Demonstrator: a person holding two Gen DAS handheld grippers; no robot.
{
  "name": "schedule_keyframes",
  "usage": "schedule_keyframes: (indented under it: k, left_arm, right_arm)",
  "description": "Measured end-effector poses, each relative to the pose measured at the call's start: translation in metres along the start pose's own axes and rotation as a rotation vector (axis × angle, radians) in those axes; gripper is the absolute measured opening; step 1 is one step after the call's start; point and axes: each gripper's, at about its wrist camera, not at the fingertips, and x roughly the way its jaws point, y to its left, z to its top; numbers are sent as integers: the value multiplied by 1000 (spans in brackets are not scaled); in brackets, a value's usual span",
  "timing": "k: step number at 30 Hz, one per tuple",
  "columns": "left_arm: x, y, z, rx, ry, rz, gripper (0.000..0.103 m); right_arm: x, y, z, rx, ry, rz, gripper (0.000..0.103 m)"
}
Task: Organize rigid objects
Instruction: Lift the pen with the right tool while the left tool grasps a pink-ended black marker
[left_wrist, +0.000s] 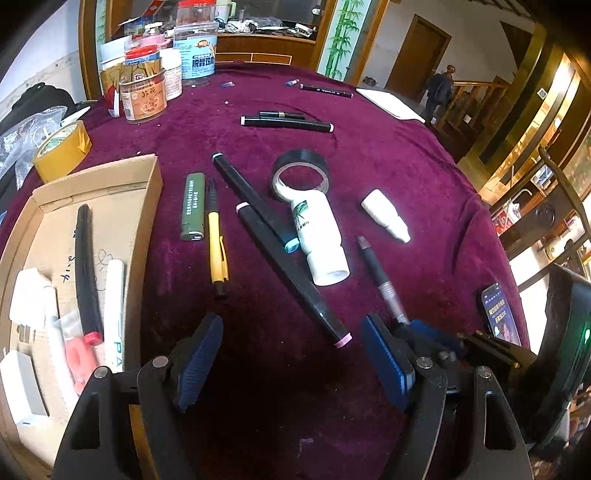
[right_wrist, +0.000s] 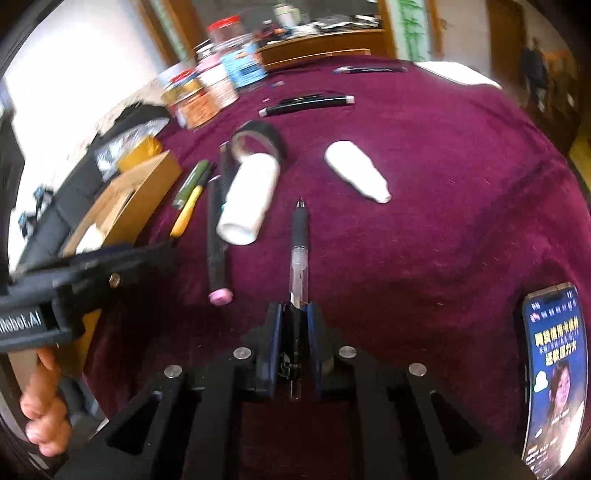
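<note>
Desk sort on a maroon cloth: right claw clamped on a pen, left claw wide and empty.

Right gripper (right_wrist: 295, 314): pads closed on the rear end of a clear-barrelled pen (right_wrist: 299, 243), whose black grip and tip point away over the tablecloth (left_wrist: 388, 177). Left gripper (left_wrist: 291, 350): jaws apart, nothing between them, over bare cloth beside the cardboard box (left_wrist: 147, 206), which holds a black pen, white pieces and a red item. Loose on the cloth: green lighter (left_wrist: 193, 206), yellow pen (left_wrist: 216, 243), two crossed black markers (left_wrist: 280, 254), white bottle (left_wrist: 321, 240) touching the black tape roll (left_wrist: 301, 173), white cap (left_wrist: 384, 214), phone (right_wrist: 554, 369) at right edge. Jars at far left.
</note>
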Motion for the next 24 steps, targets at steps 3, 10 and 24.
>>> schedule_keyframes:
  k: [3,10,24]
  left_arm:
    - [8,-5,4,11,18,-1,80]
    - [44,-17,15,33,90,52,80]
    - [36,-4,-11,97,115,126,19]
  right_arm:
    - [-1,-6,1,38,1,29,14]
    - [2,2,-1,20,1,11,14]
    - [3,2,0,20,2,3,14]
